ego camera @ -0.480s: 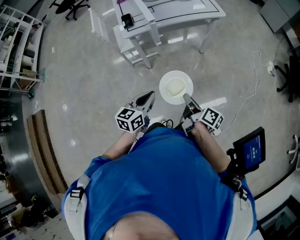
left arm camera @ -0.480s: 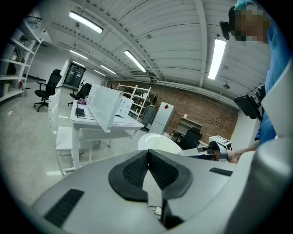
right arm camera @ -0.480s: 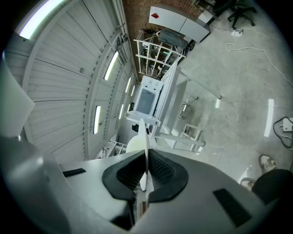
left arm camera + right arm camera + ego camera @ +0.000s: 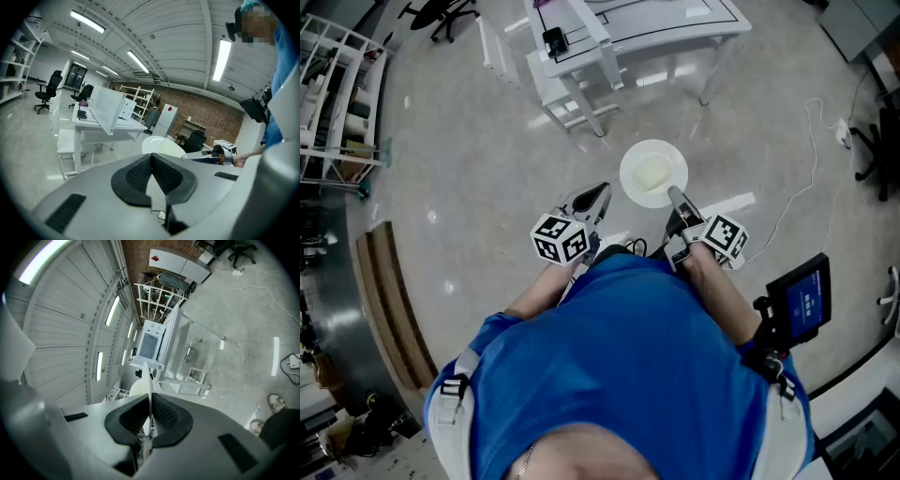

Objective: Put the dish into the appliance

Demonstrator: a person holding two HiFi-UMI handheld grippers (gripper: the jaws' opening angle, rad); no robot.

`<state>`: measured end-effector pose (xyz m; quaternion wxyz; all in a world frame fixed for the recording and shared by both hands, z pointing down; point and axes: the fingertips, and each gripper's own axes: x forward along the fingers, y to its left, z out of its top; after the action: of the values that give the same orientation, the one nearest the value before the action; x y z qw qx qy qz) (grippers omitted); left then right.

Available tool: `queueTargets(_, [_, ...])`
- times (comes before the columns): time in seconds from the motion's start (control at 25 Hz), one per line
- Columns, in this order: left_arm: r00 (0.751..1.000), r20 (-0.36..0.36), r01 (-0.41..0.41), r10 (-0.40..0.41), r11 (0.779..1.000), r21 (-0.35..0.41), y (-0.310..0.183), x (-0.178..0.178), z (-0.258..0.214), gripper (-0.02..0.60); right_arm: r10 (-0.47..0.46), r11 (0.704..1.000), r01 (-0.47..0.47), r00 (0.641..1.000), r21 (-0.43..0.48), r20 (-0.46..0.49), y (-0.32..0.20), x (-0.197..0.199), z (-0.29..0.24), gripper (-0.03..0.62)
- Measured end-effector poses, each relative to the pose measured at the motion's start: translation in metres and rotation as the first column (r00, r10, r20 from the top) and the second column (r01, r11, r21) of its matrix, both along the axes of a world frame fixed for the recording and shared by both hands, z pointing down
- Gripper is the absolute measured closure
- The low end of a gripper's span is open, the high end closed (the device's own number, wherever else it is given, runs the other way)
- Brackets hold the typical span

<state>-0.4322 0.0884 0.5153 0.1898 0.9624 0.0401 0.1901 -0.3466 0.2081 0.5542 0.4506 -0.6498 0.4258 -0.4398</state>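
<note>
- Grip on the dish (image 4: 653,173): we hold it, round and white, by its near rim in the right gripper (image 4: 676,199). It is out over the bare floor (image 4: 469,187) on our side of the white table (image 4: 661,28), just short of the table's legs.
- In the right gripper view the dish shows edge-on, a thin white line running up between the two dark pads (image 4: 169,416). The pads pinch it from both sides, so these tongs stand narrow, with only the rim's thickness between them.
- Our left gripper (image 4: 598,196) hangs beside the dish without touching it, a little farther from the table than the dish is.
- In the left gripper view we see its jaws meeting at the tips with nothing between them.
- That same view looks toward the table, and the dish and the right gripper sit to the right of the table, nearer to us than its legs.
</note>
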Motion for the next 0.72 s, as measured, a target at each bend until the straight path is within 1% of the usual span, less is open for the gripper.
queueTargets(0.4, [1.000,0.002,-0.019,0.019,1.000,-0.001,-0.0034,-0.0054,0.0031,0.575,0.064,0.997,-0.065,0.997,0.029,0.037,0.0028,-0.0015,0.0036,0.583])
queueTargets(0.72, [0.998,-0.002,-0.062,0.062,0.998,-0.012,-0.0057,-0.0097,0.0026,0.575,0.106,0.994,-0.107,0.994,0.029,0.033,0.0040,-0.0095,0.0008,0.583])
